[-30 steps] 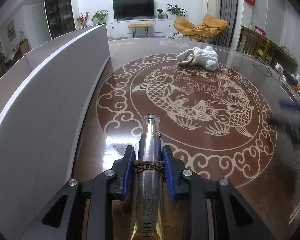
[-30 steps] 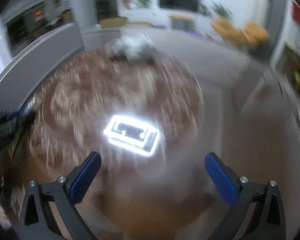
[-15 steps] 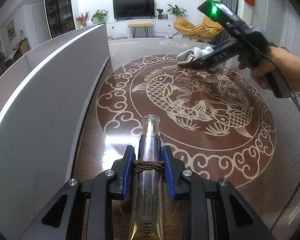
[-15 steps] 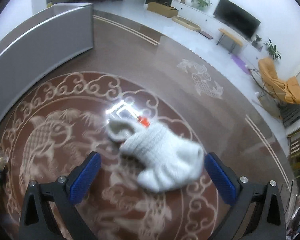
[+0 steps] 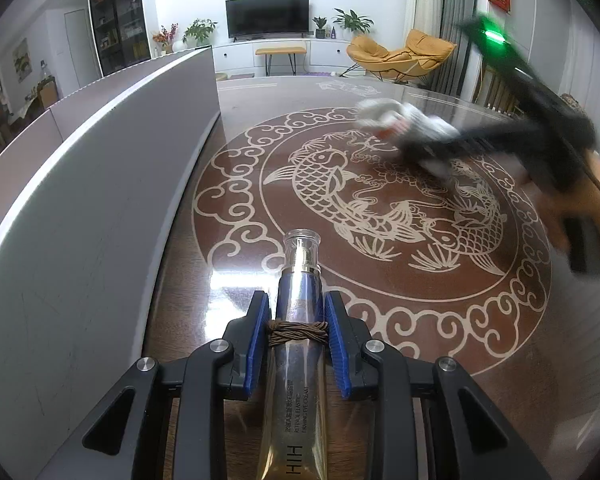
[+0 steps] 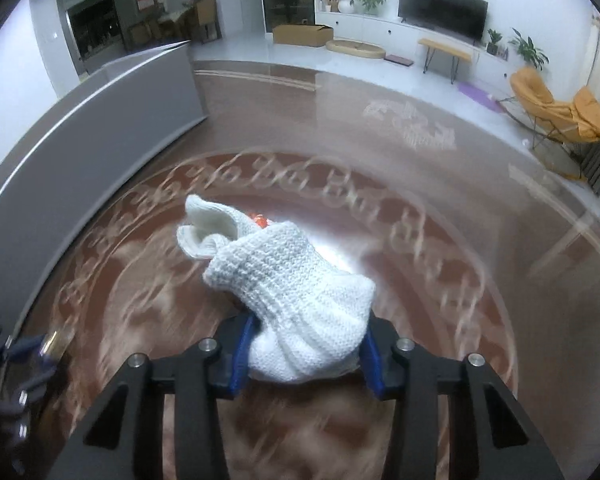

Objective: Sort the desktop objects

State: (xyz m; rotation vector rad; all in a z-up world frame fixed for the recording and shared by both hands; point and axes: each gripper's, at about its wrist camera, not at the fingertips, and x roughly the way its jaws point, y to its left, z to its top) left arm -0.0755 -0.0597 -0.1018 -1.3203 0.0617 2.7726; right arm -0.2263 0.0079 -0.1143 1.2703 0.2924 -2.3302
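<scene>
A slim gold and silver eye cream tube [image 5: 300, 264] with a clear cap and a brown cord round it lies along my left gripper [image 5: 298, 308], which is shut on it just above the table. A white knitted glove [image 6: 284, 280] sits crumpled on the fish pattern. My right gripper [image 6: 306, 340] has its jaws closing on the glove's cuff, and both blue pads press into the knit. Something small and orange [image 6: 260, 221] peeks from under the glove. In the left wrist view the right gripper [image 5: 440, 148] is blurred at the far right, over the glove [image 5: 380, 110].
The round brown table [image 5: 420, 320] bears a pale fish and cloud pattern. A curved grey panel [image 5: 80, 220] stands along its left side. A person's hand [image 5: 596, 200] holds the right gripper. Beyond the table lies a living room with a TV and an orange chair.
My right gripper has swept over the table to the white glove and brought its wide jaws together on it. My left gripper and the tube have stayed still.
</scene>
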